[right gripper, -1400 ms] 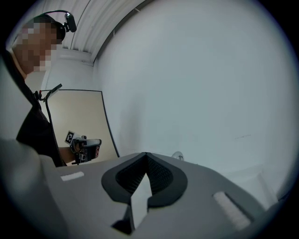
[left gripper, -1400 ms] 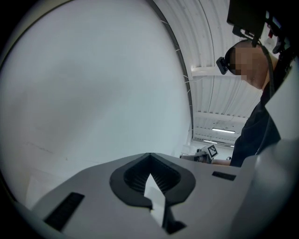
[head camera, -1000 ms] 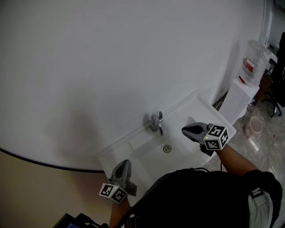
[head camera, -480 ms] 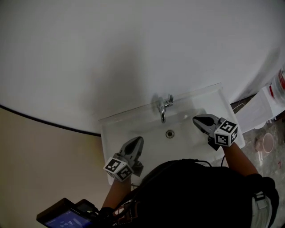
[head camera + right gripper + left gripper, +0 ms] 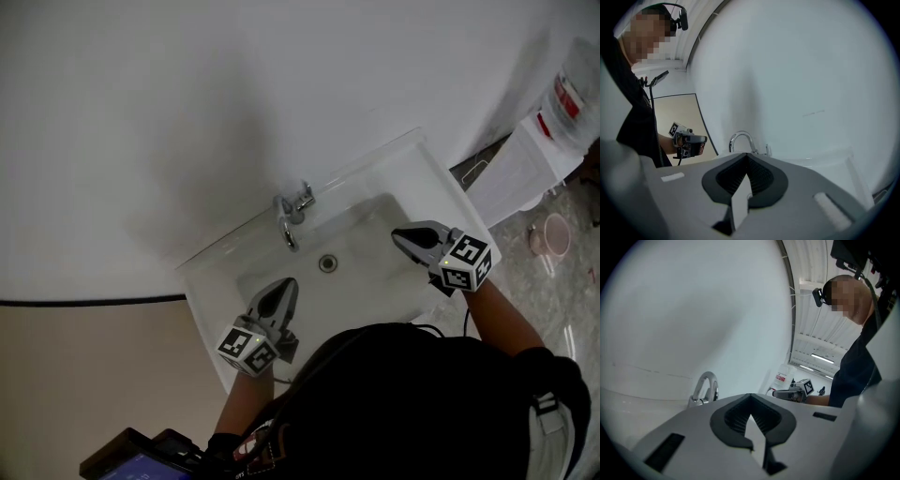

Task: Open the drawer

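The drawer shows in no view, so I cannot tell where it lies. My left gripper [image 5: 279,291] and right gripper [image 5: 405,237], jaws clenched on nothing, hover over the sink [image 5: 211,281], with open basin between them. The tap [image 5: 292,214] stands at the far rim.

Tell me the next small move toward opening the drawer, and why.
Probably lower the right hand-held gripper past the front edge of the sink to look for the drawer. Both it and the left hand-held gripper hover over the basin, shut and empty. No drawer or handle shows in any view, so it likely sits lower.
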`<state>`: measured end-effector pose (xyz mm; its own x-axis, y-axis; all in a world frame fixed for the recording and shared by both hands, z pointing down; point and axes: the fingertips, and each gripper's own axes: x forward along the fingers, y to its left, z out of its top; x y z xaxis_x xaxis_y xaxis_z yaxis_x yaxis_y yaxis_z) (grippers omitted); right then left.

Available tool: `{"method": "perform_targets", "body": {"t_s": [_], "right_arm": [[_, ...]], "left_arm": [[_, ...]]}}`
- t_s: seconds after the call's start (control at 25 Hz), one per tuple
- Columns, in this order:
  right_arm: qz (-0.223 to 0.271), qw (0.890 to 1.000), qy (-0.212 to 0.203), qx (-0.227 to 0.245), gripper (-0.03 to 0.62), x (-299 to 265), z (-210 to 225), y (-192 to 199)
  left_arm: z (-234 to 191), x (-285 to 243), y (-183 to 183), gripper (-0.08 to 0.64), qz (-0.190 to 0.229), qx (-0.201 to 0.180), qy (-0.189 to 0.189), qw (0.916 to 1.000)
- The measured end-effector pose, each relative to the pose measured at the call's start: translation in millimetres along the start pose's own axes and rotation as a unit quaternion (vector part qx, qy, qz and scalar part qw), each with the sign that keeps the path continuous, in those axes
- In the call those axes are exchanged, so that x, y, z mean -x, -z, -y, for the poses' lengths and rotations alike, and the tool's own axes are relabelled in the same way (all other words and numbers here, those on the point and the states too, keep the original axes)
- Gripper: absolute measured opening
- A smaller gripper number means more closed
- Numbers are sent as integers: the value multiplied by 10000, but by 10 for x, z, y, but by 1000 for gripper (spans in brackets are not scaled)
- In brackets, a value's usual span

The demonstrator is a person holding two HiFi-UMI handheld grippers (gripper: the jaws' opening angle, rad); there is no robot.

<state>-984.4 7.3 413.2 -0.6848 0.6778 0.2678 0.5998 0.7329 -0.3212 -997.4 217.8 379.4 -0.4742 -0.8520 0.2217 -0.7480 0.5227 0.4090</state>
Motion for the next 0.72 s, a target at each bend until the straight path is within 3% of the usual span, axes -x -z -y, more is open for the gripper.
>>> {"method": "perform_targets", "body": {"t_s": [0.16,0.36,0.72], "right_arm": [[181,9982,515,-266,-2,429,230,246],[275,9927,1087,-448,-2,974,500,663],[646,9756,1939,-798,-2,1913,866,1515]], "left_arm": [[240,-501,209,-8,-419,-113,591,9973],[660,-1154,550,-8,-970,-188,1251,9872],[1454,-2122,1429,-8,-1982,-442,2302,9517]]}}
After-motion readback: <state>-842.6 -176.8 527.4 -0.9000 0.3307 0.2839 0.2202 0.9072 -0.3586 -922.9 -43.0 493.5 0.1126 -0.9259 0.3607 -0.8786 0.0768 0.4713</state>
